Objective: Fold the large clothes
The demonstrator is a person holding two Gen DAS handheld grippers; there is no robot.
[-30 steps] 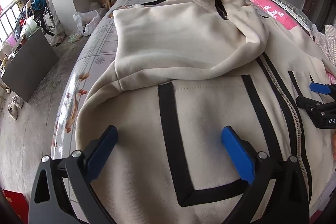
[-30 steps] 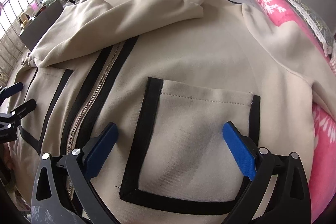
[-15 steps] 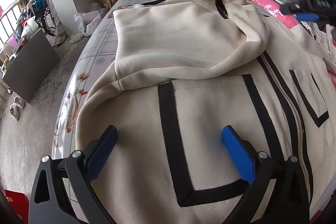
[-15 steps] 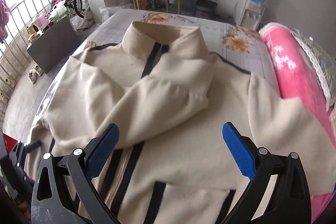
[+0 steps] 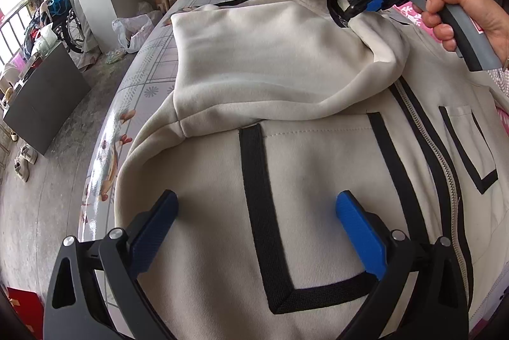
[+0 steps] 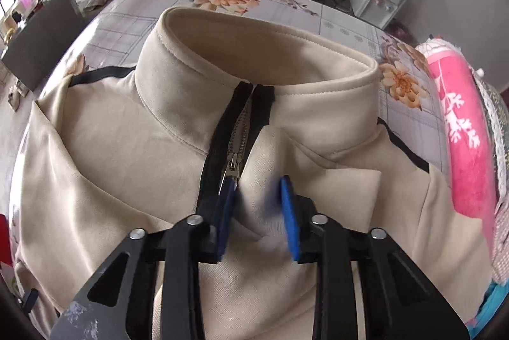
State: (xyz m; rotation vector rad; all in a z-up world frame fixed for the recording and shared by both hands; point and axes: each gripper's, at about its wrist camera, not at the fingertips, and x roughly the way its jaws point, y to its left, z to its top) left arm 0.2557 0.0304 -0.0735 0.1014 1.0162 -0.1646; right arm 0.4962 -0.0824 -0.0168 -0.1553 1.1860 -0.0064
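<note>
The cream fleece zip jacket with black trim [image 5: 286, 60] lies spread on the bed, soft and floppy. My right gripper [image 6: 258, 214] has just been closing, pinching the folded sleeve cuff [image 6: 264, 174]; my left gripper [image 5: 254, 231] hangs wide.

right claw [image 6: 258, 206] pads blurred, jacket [image 5: 318, 180] hem cropped

The left gripper [image 5: 256, 208] hangs with its blue-padded fingers [image 5: 358, 223] spread wide, nothing between the pads, tilted steeply downward. The right gripper [image 6: 258, 208] (seen from the left wrist view too, gripped at its grey handle by the person's right hand [image 5: 466, 17]) has just been closing; its jaws now stand narrow, with a ridge of cream cloth between the pads.
</note>
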